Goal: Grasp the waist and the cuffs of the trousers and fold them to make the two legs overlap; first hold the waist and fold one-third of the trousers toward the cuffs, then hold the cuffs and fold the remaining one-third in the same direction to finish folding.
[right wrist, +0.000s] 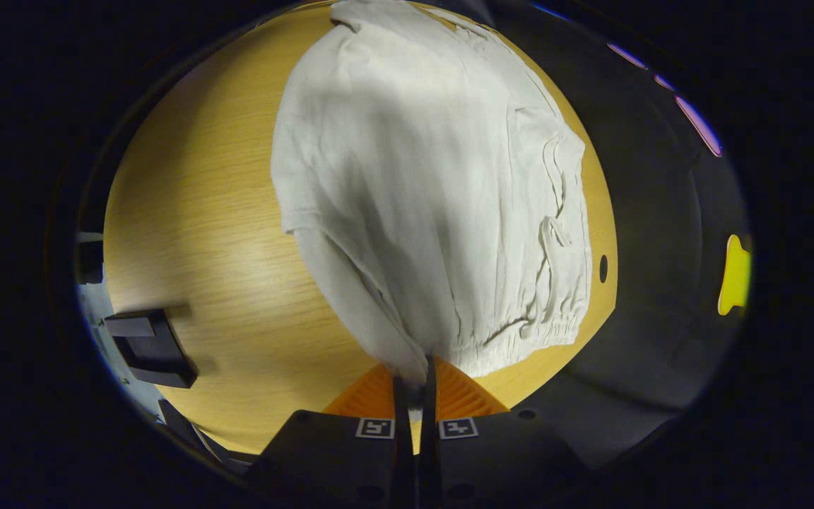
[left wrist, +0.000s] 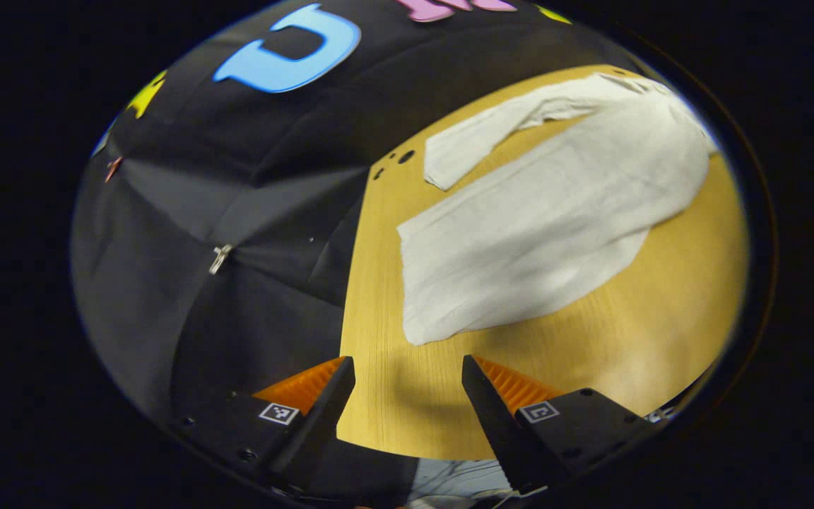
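The table (left wrist: 576,367), pale wood, takes up the right and lower part of the left gripper view and most of the right gripper view. On it lie the trousers (right wrist: 435,184), light-coloured: in the left gripper view they spread across the upper right of the frame, one leg lying wide and the other trailing narrow above it, so the legs are not yet laid over each other. In the right gripper view the gathered waist (right wrist: 555,283) with its drawstring sits at centre right. The right hand-held gripper (right wrist: 414,378), at bottom centre, has its fingers pressed together on a pulled-up fold of cloth near the waist. The left hand-held gripper (left wrist: 408,371), at the bottom of its view, is spread wide over bare table, just short of the nearest cuff (left wrist: 414,283). To do the step well, that one should probably pinch the cuff edge squarely, then both should lift together and keep the cloth taut so the legs land edge to edge.
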A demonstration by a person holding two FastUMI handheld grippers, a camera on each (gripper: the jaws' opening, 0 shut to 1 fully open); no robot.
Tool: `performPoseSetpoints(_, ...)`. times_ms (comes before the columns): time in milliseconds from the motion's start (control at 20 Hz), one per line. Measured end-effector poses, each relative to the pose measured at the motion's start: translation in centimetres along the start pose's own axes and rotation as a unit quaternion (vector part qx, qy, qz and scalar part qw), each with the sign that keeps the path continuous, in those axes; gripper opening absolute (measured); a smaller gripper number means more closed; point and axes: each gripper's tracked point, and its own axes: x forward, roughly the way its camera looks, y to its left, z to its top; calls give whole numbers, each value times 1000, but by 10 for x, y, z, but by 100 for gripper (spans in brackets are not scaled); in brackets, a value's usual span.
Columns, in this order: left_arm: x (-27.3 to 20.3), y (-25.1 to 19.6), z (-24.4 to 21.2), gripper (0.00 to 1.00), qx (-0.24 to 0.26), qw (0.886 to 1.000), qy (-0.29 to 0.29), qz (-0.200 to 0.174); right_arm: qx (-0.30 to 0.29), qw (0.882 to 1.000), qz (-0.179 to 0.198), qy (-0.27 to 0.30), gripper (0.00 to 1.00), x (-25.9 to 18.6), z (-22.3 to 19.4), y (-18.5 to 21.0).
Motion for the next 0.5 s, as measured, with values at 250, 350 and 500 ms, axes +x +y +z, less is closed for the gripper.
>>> performPoseSetpoints(250,28,-7,12,96,150,988,-26,-32,-36,999,-13,6,8,0,0,-1)
performPoseSetpoints(350,42,-8,22,96,196,979,-39,-46,-29,1000,-9,6,7,0,0,-1)
performPoseSetpoints(500,56,-15,35,87,269,958,-54,-87,-25,1000,-6,7,7,-1,0,-1)
